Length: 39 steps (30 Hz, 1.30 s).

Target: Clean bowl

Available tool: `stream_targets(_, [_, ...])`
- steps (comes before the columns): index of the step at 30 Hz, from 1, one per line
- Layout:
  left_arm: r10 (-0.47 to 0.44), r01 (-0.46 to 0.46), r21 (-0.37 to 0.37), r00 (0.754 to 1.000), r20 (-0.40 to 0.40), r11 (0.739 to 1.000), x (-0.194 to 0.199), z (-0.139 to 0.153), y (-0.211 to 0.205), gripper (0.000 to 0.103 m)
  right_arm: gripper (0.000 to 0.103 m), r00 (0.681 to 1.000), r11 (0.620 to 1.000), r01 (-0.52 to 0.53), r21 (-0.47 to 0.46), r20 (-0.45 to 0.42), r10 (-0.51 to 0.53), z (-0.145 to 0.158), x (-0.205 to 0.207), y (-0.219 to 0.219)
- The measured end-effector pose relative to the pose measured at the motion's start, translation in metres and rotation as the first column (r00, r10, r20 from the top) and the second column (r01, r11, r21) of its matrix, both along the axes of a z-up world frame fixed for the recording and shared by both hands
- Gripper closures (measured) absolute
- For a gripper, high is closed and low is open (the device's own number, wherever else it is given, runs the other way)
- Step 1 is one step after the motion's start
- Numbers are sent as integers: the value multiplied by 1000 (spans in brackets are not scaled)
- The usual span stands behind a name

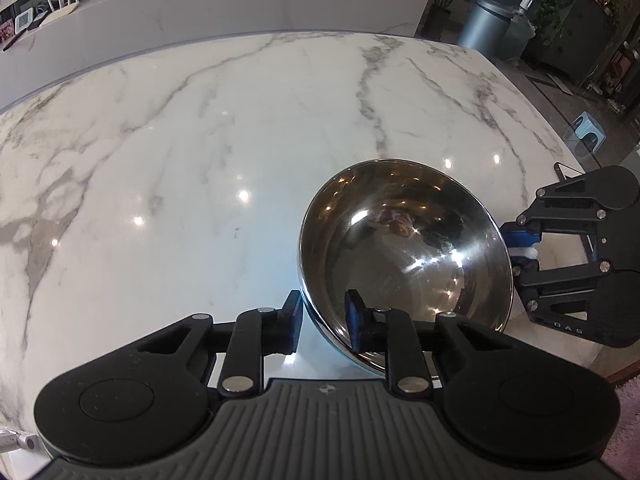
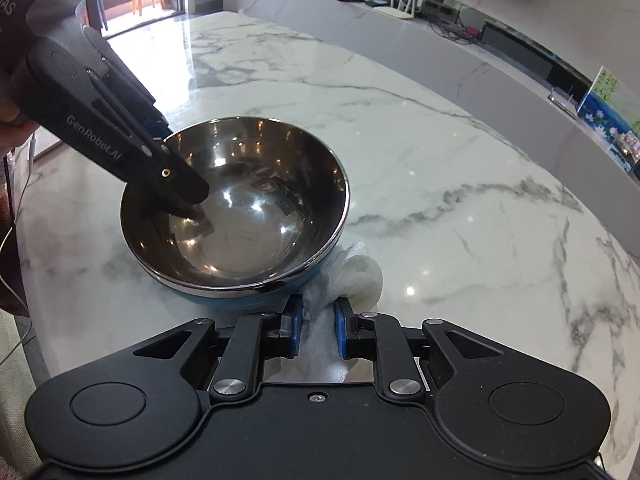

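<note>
A steel bowl [image 1: 404,248] with a blue outer shell stands on the white marble table [image 1: 200,160]. My left gripper [image 1: 324,308] straddles the bowl's near rim, one finger inside and one outside. A thin gap shows at each pad, so it is open around the wall. The right wrist view shows its inner finger [image 2: 188,196] low against the bowl's [image 2: 248,216] left inner wall. My right gripper [image 2: 318,312] is shut on a crumpled white cloth [image 2: 352,276], which lies against the bowl's outer side. From the left wrist view, the right gripper [image 1: 520,254] sits just right of the bowl.
A long white counter [image 1: 240,4] runs behind the table. A grey bin [image 1: 486,24], potted plants and a small blue stool [image 1: 588,126] stand beyond the table's far right corner. A person's hand [image 2: 8,128] holds the left gripper near the table's left edge.
</note>
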<state>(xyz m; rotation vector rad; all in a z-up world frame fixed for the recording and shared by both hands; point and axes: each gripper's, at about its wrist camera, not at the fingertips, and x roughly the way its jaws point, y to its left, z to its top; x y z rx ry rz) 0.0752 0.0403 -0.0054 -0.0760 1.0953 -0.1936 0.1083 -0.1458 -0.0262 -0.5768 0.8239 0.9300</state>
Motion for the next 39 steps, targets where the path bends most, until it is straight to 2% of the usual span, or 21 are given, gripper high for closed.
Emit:
stream_targets(6, [-2,2,3,1000,0,1000,1,-1,-1,85,87,1000,1000,4,7,18,-4,5,-1,-5])
stream_targets(13, [-1,0,20,1000,9,1000,4,-1,-2,85,87,998,994,23,107,60,-30,30,-2,-26])
stream_targets(25, [-3,2,46,1000,25,999,12,-2,-10,85,87,999,999,-28,25,32,27,11,-8,-15])
stream_targets(34, [4,-5,34,1000,30,999,15,-3,-8,85,87,1000,1000,-29,-11,1,29,1,-10,-8])
stream_targets(37, [17,-17,8,999,28,1000,14,-1,-5,84,87,1000,1000,-18,-3,-10,18,1,-8,-9])
stream_targets(39, [24,-24,2,999,29,1000,12,1,-3,78,87,1000,1000,-16,-1,-13,16,1,-8,-10])
